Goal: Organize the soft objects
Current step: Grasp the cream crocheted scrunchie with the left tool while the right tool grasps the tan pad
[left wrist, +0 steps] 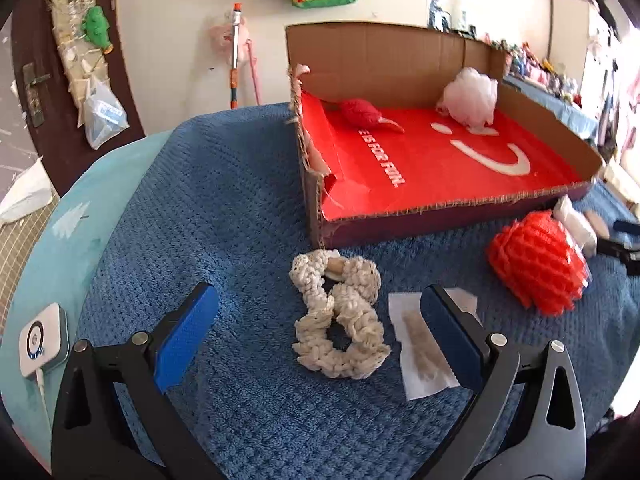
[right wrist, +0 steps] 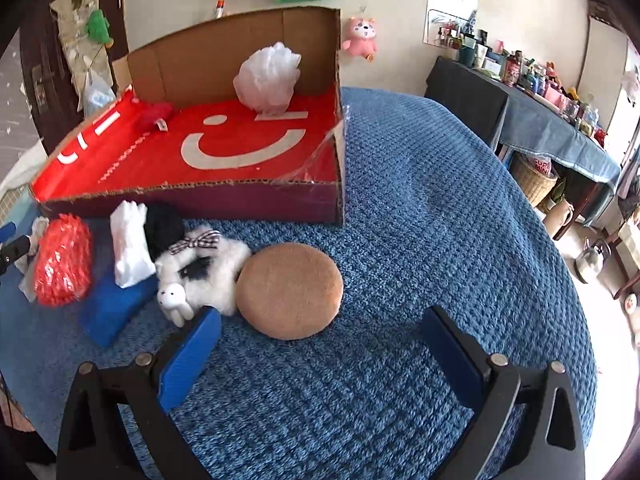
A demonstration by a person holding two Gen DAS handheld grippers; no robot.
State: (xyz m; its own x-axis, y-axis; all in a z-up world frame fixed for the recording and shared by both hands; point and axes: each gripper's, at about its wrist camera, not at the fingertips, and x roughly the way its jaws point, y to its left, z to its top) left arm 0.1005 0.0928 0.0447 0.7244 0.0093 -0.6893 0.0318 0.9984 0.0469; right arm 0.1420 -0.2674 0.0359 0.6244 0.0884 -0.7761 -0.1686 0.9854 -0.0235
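Soft objects lie scattered on the blue knit cloth (right wrist: 420, 200) before the cardboard tray (right wrist: 240, 196), upper left of the right wrist view: tan round pad (right wrist: 289, 290) at centre, white plush (right wrist: 208, 272), red mesh puff (right wrist: 62, 260) at left edge; white puff (right wrist: 267, 78) and small red item (right wrist: 156, 114) already inside the tray. Right gripper (right wrist: 320, 332) spread wide, nothing between its fingers, the tan pad just beyond them. Left gripper (left wrist: 320, 312) likewise spread, cream crocheted scrunchie (left wrist: 340, 316) lying between its fingers, untouched, lower centre.

Scrunchie (left wrist: 340, 316) before box (left wrist: 452, 210)
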